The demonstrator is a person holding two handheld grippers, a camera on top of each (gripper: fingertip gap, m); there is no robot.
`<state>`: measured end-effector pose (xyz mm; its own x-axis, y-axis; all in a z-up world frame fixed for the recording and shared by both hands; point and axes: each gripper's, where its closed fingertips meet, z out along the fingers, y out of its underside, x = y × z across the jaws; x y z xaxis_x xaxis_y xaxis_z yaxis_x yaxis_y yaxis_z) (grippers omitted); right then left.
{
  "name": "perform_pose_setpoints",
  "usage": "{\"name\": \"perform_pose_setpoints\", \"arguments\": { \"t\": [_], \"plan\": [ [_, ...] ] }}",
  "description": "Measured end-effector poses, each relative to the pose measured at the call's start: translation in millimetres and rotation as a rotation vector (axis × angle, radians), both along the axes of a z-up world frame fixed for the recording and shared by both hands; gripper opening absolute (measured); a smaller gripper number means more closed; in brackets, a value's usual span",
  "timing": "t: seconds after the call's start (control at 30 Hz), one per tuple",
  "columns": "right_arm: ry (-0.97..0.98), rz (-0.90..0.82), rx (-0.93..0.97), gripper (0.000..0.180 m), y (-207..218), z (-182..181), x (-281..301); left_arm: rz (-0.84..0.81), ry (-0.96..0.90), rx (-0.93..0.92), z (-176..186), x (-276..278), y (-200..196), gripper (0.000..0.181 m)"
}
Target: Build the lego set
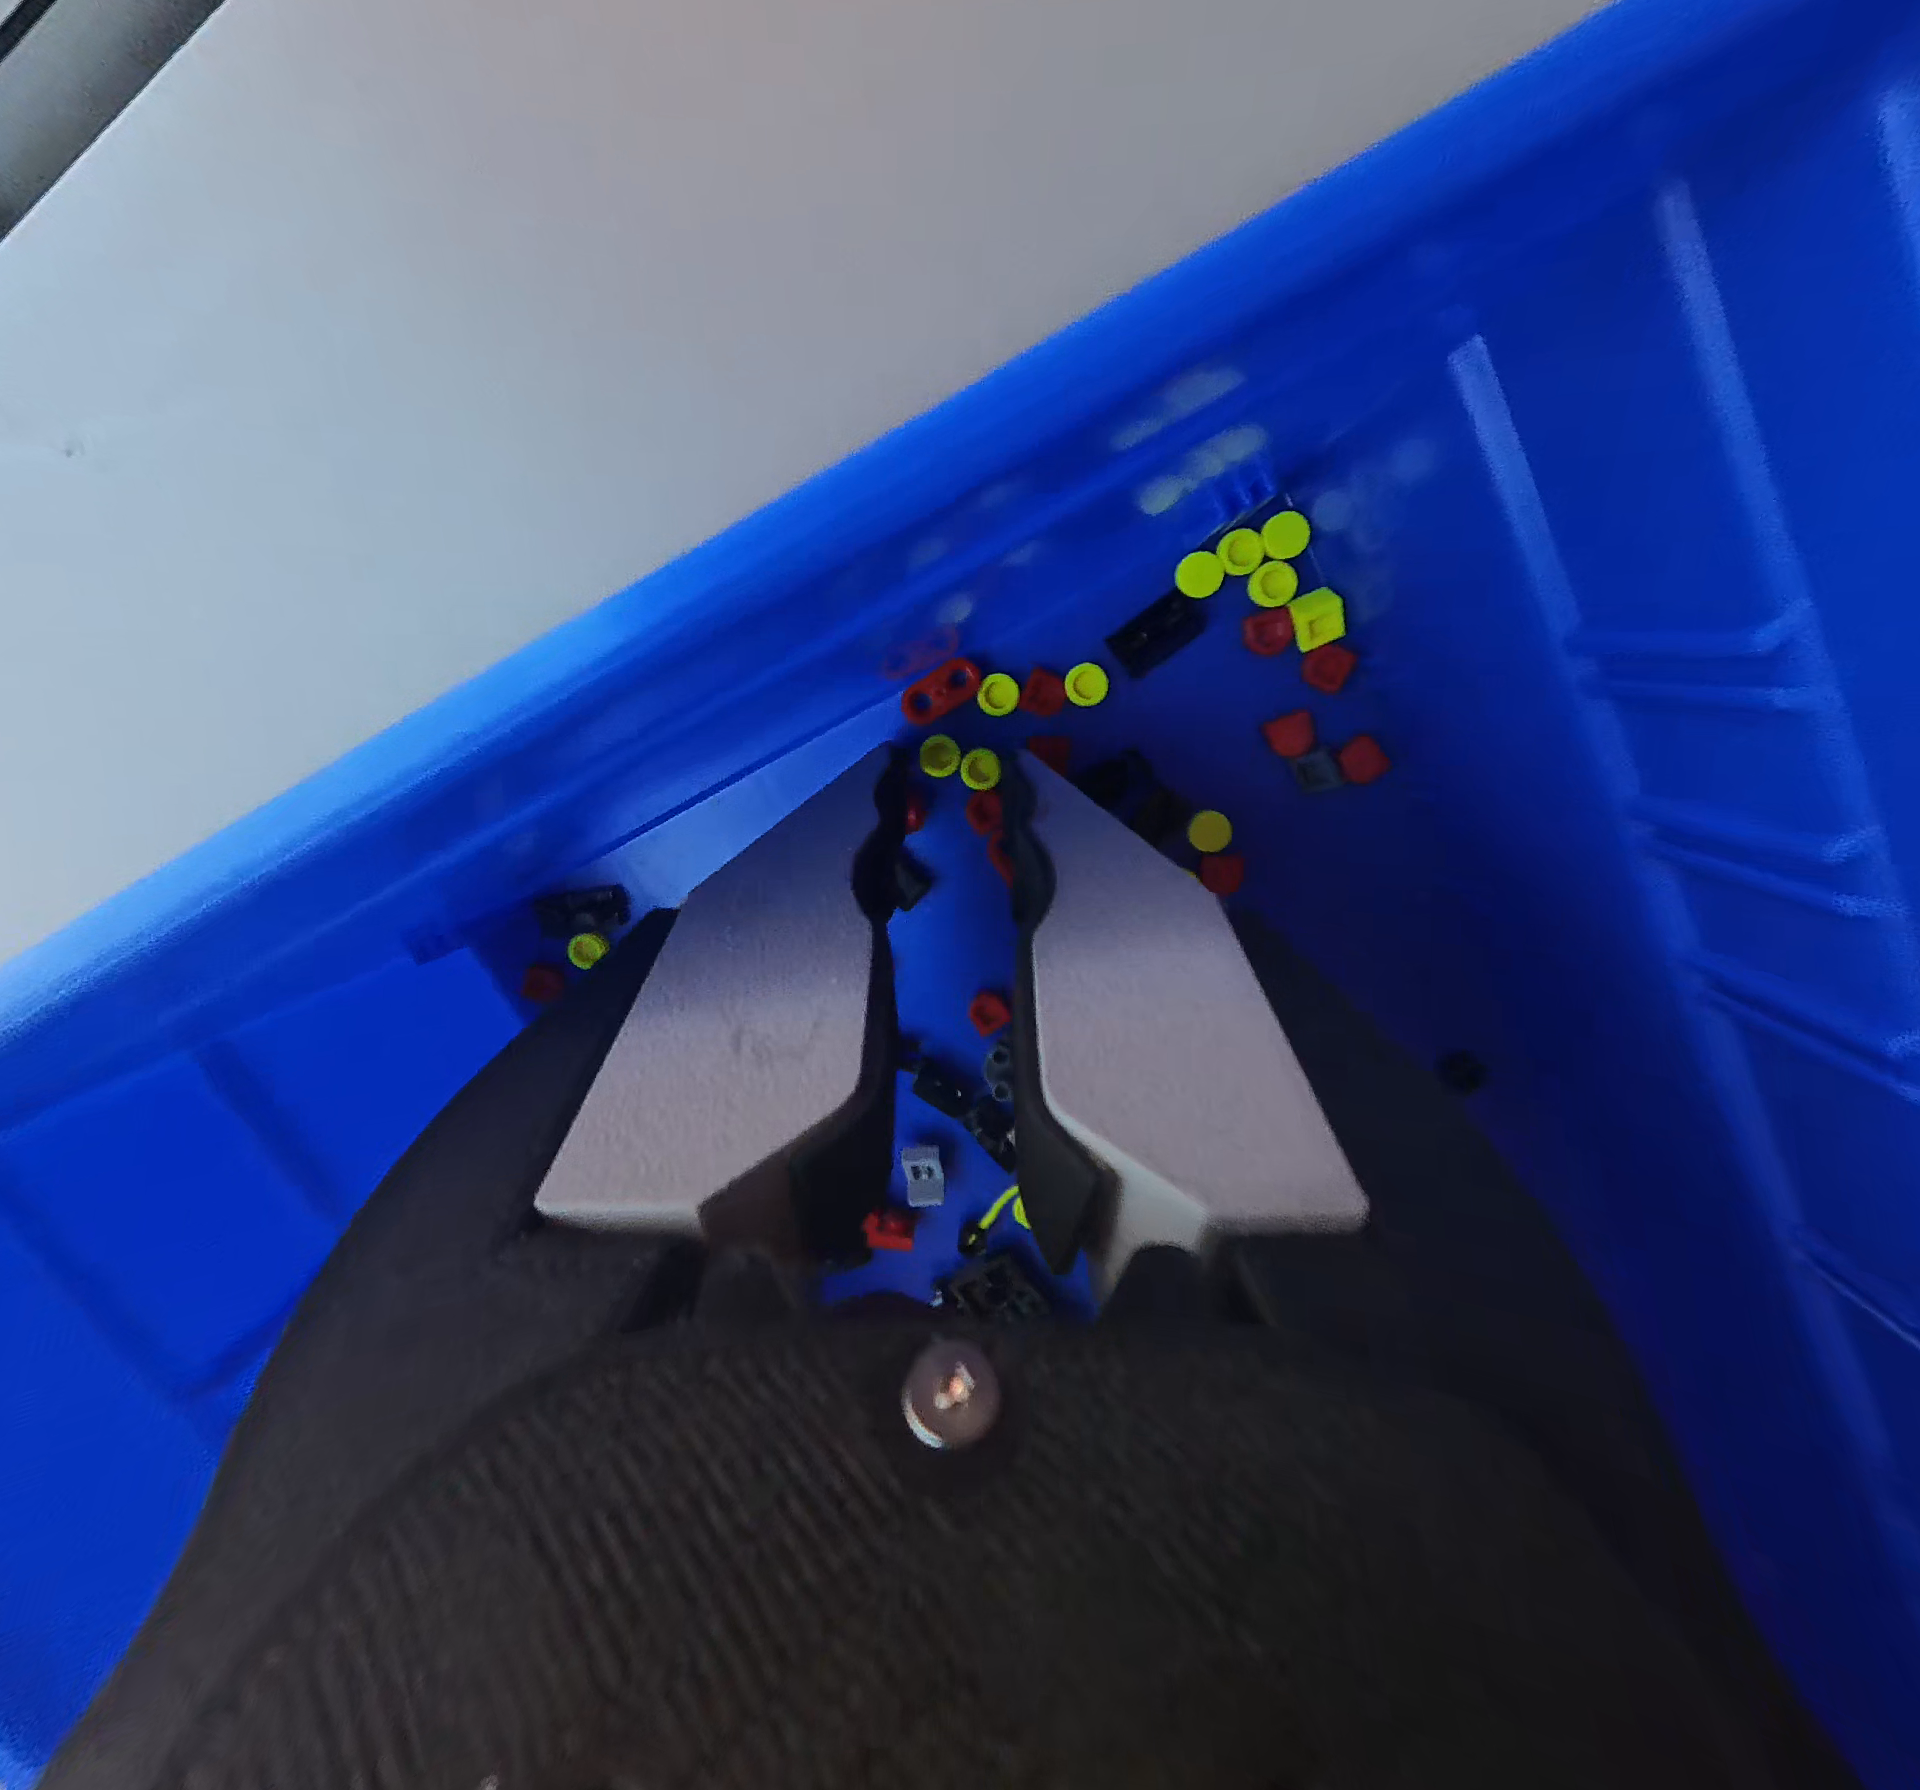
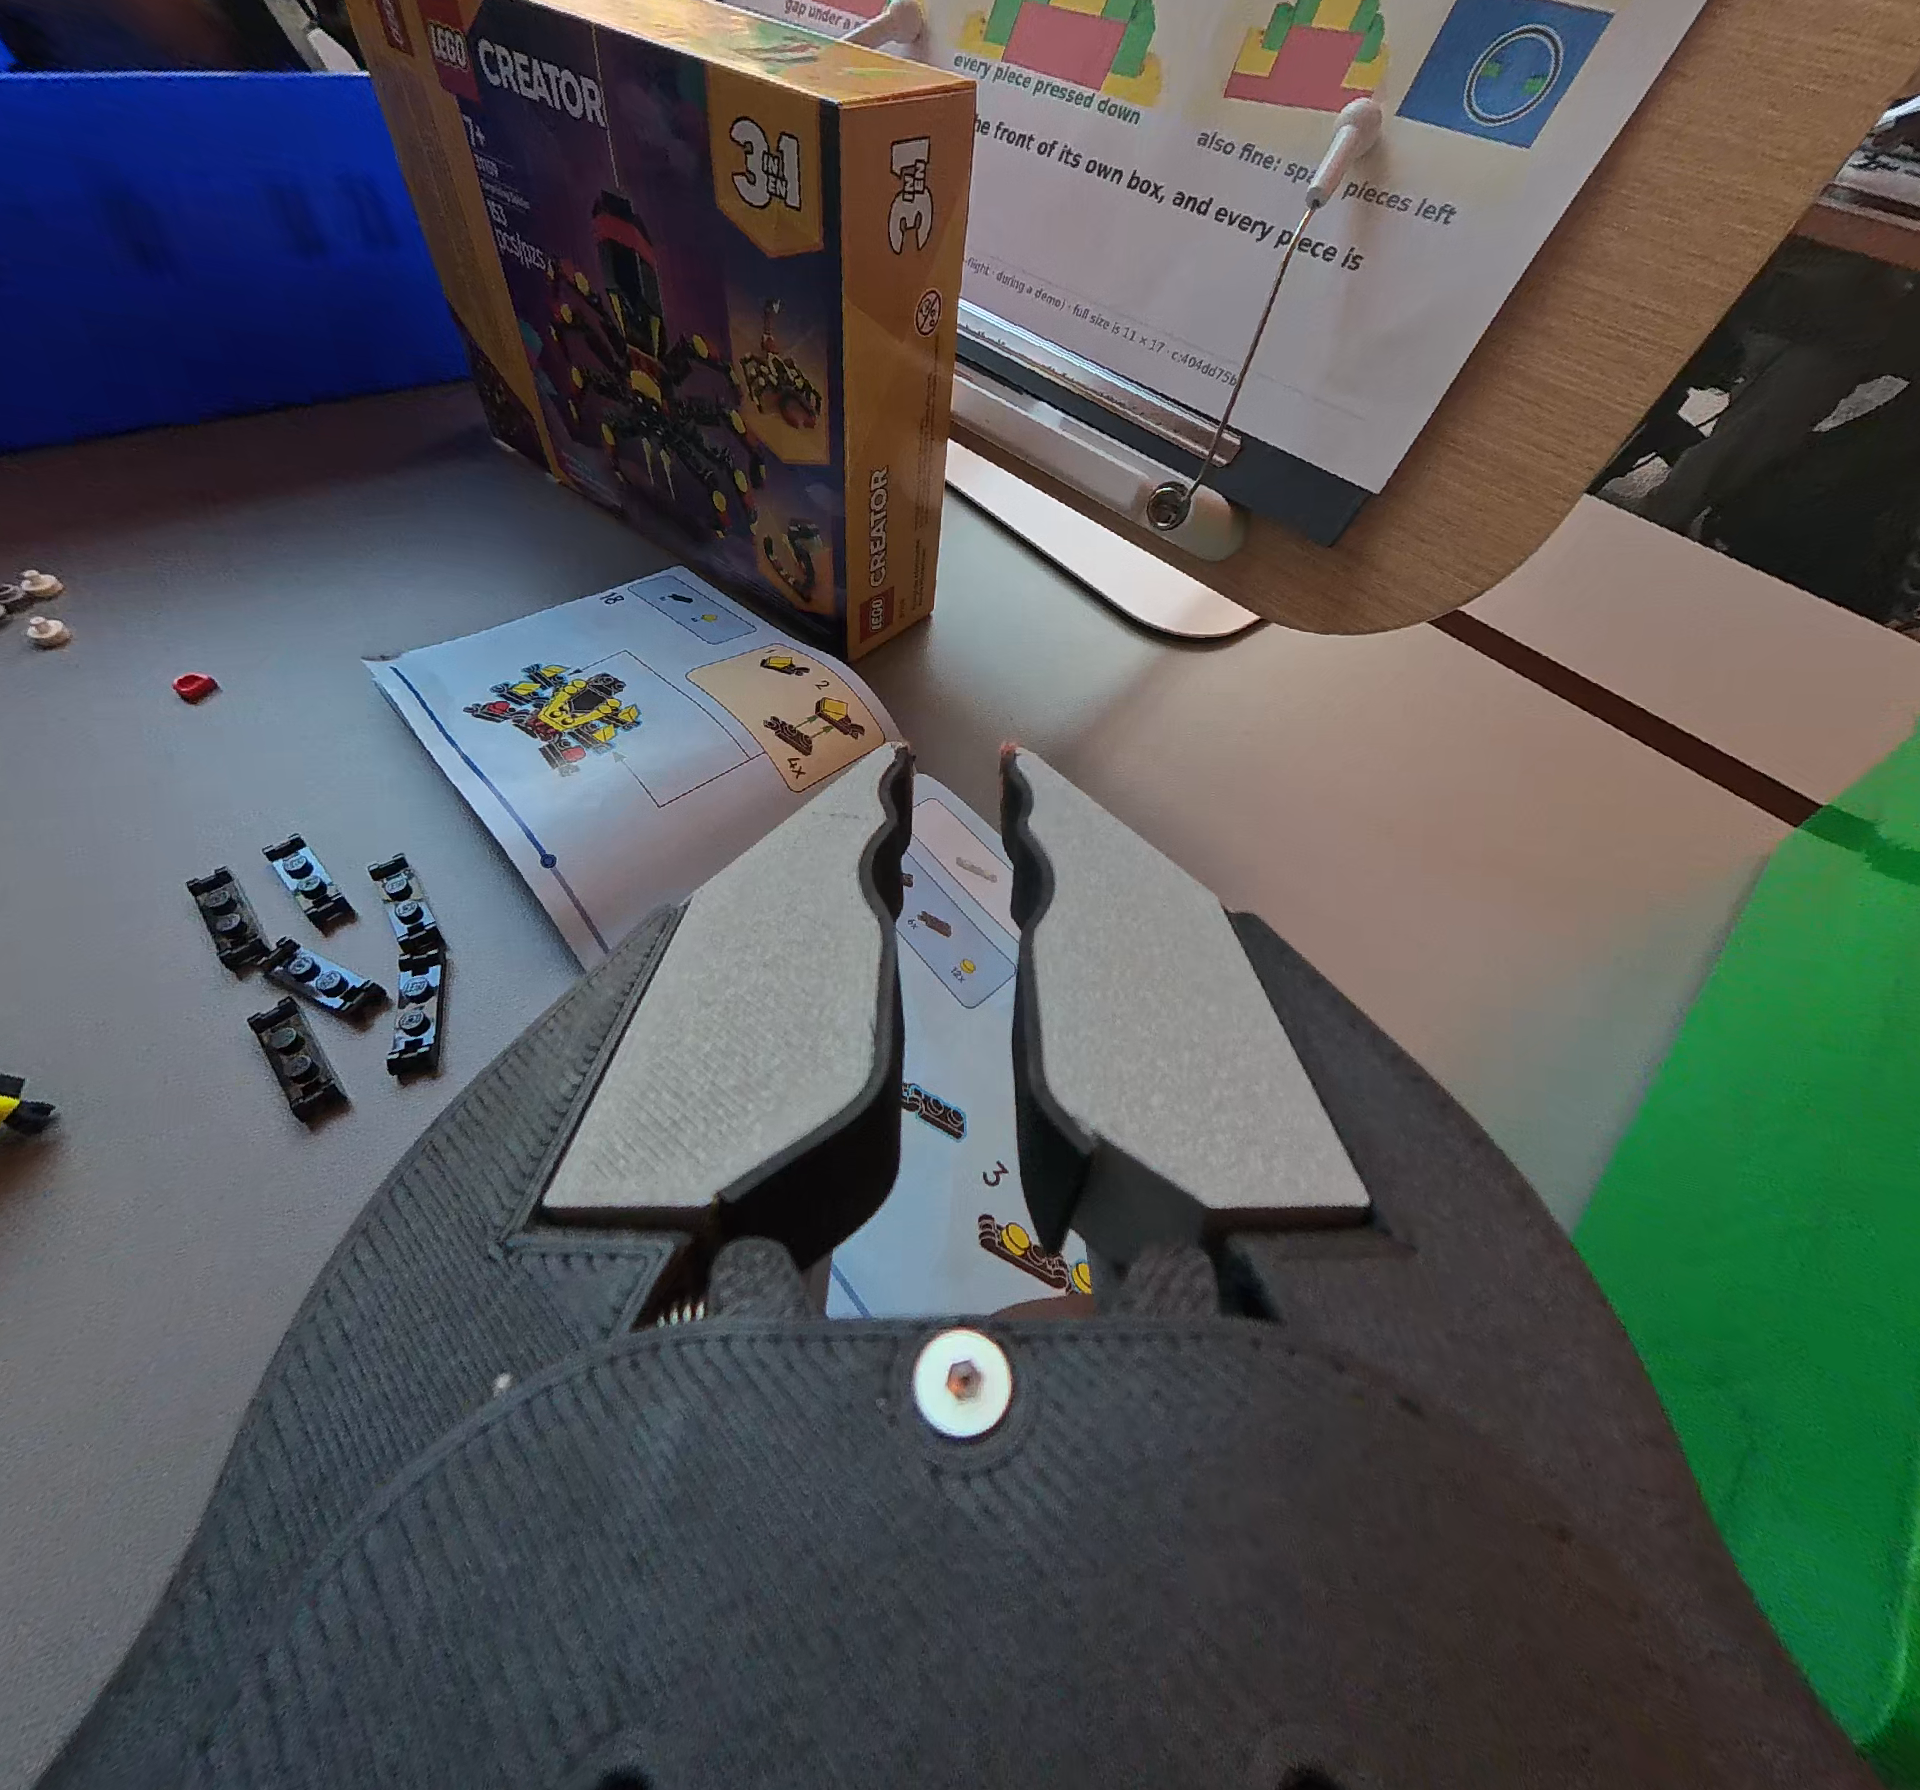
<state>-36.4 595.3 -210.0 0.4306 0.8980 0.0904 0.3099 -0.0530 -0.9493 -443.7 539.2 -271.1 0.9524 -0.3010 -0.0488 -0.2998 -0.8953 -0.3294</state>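
In the left wrist view my left gripper [image 1: 956,764] reaches down into a blue bin [image 1: 1558,805]. Its jaws stand open with nothing between them, tips near two yellow-green round studs [image 1: 961,761]. Loose small pieces lie on the bin floor: more yellow-green studs [image 1: 1242,556], red pieces [image 1: 1288,732], black pieces [image 1: 1153,634] and a grey piece [image 1: 923,1174]. In the right wrist view my right gripper [image 2: 956,758] is open and empty above the open instruction booklet [image 2: 623,732]. Several black plates [image 2: 322,971] lie on the table to its left.
The set's box [image 2: 665,286] stands upright behind the booklet. A board with a printed sheet [image 2: 1247,130] stands at the back right. The blue bin [image 2: 187,254] is at the back left, a green object [image 2: 1787,1221] at the right. A small red piece [image 2: 193,687] and beige pieces [image 2: 42,608] lie far left. Some 40 cm of space lies between my two pairs of fingers. To reach the grey piece [image 1: 923,1174] in a straight line is about 9 cm for my left fingers, about 45 cm for my right.
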Motion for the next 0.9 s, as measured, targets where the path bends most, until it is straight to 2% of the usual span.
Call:
{"name": "perform_pose_setpoints", "arguments": {
  "t": [0.37,0.9],
  "plan": [
    [0.003,0.0,0.001,0.014,-0.1,0.4,0.1,-0.146,0.012,-0.035,-0.5,2.3,0.2,0.013],
    [0.0,0.004,0.0,0.014,-0.3,-0.1,-0.4,-0.202,0.005,-0.054,-0.6,2.0,-2.5,0.014]
  ]
}}
